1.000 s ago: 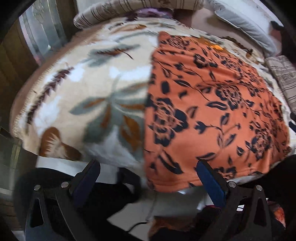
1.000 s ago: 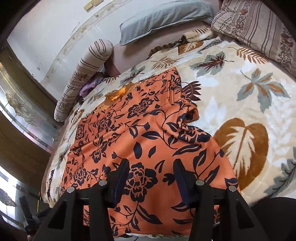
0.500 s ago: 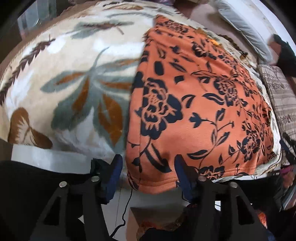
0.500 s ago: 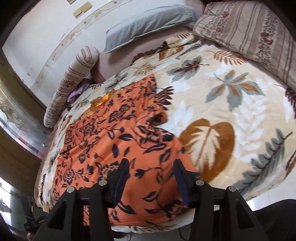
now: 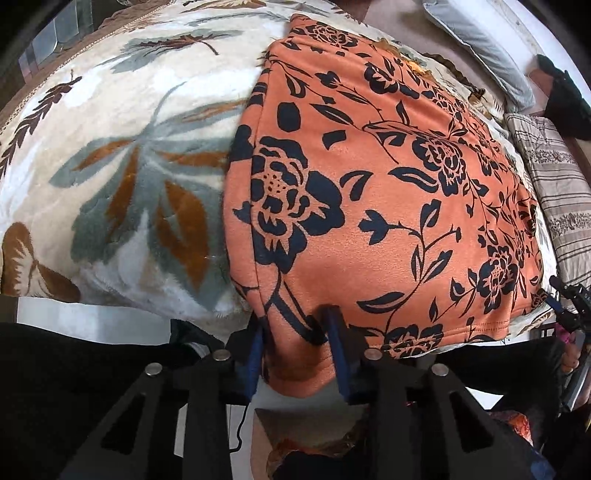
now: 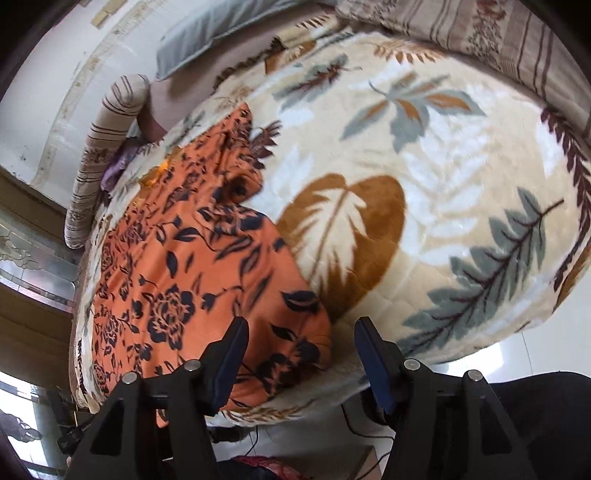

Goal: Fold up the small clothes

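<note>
On blanket (image 5: 110, 155): one garment (image 5: 388, 206), two grippers.

A plush cream blanket (image 6: 424, 177) printed with grey, rust and brown leaves covers the bed. At the head of the bed a grey pillow (image 6: 207, 33) leans along the pale wall (image 6: 48, 66). A striped bolster (image 6: 99, 155) lies along one side of the blanket, with a bit of purple cloth (image 6: 118, 166) just beside it. A folded striped quilt (image 5: 554, 192) lies along the other side. Beyond the near edge of the bed a thin black cable (image 5: 242, 424) trails over the light floor (image 5: 214, 435).
</note>
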A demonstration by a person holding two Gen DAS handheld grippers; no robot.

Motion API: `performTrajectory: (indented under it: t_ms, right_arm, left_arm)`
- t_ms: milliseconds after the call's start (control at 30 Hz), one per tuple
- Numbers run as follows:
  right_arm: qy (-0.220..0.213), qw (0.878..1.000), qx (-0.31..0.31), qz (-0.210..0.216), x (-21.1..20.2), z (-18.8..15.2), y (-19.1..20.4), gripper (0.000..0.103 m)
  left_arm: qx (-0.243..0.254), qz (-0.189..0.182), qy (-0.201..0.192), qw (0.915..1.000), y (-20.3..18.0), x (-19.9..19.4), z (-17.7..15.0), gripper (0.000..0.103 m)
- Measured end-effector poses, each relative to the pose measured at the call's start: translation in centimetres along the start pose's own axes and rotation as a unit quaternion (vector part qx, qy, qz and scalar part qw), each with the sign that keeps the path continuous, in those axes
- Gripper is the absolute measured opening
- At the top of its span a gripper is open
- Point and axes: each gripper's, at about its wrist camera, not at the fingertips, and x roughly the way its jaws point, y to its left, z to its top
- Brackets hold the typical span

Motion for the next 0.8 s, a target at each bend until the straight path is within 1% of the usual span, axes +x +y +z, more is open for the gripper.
performTrajectory:
  t_ms: [33,67,167,200,267,300,333,367,400,467,500,533,633,733,800]
  right_arm:
    - [0.002,1.000,0.009,0.007,0.3,0.0,-0.3,0.064]
    - [0.004,1.000,0.015,0.012,0.6,0.0,-0.4,0.064]
    - [0.014,0.999,0.026,0.026,2.1,-0.1,-0.2,0.065]
    - [0.012,0.999,0.020,0.022,2.4,-0.1,0.2,0.064]
    - [0.004,1.000,-0.013,-0.003,2.6,-0.3,1.4,0.060]
    - [0.004,0.999,-0.032,-0.012,2.7,-0.3,2.0,0.038]
    - [0.007,0.999,-0.044,-0.015,2.7,-0.4,2.3,0.018]
    - [0.010,0.999,-0.051,-0.010,2.7,-0.5,2.5,0.014]
    - [0.011,0.998,-0.055,-0.009,2.5,-0.6,2.8,0.011]
    - [0.007,0.997,-0.074,-0.002,1.7,-0.8,3.6,0.010]
    - [0.008,0.997,-0.077,0.013,1.2,-0.9,4.0,0.010]
    - [0.009,0.996,-0.078,0.038,0.4,-1.0,4.3,0.010]
    - [0.012,0.994,-0.086,0.072,-1.7,-1.3,5.3,0.010]
    - [0.012,0.991,-0.094,0.093,-3.5,-1.7,5.8,0.009]
    - [0.012,0.991,-0.095,0.089,-3.9,-2.0,5.8,0.009]
  left_arm:
    - [0.000,-0.006,0.002,1.0000,0.1,0.0,0.4,0.053]
    - [0.001,-0.011,0.001,0.9999,-0.2,0.2,0.7,0.057]
    - [0.009,-0.003,-0.003,1.0000,-1.0,0.5,1.0,0.056]
    - [0.008,0.000,-0.004,1.0000,-1.2,0.6,1.0,0.052]
    - [0.003,0.010,-0.007,0.9999,-1.3,0.5,0.9,0.028]
    - [-0.005,0.013,-0.008,0.9999,-0.9,0.6,1.0,0.024]
    - [-0.014,0.006,-0.008,0.9999,-0.4,0.6,1.0,0.016]
    - [-0.018,-0.001,-0.008,0.9998,-0.3,0.5,1.1,0.010]
    - [-0.019,-0.005,-0.009,0.9998,-0.1,0.3,1.1,0.009]
    - [-0.015,-0.015,-0.008,0.9997,0.1,-0.2,1.1,0.007]
    - [-0.013,-0.022,-0.008,0.9996,0.0,-0.5,1.2,0.007]
    - [-0.010,-0.028,-0.010,0.9995,0.0,-0.9,1.2,0.007]
    - [-0.002,-0.040,-0.014,0.9991,-0.2,-2.1,1.3,0.007]
    - [0.004,-0.054,-0.020,0.9983,-0.3,-3.1,1.6,0.007]
    - [0.011,-0.053,-0.017,0.9984,-0.2,-2.8,1.6,0.007]
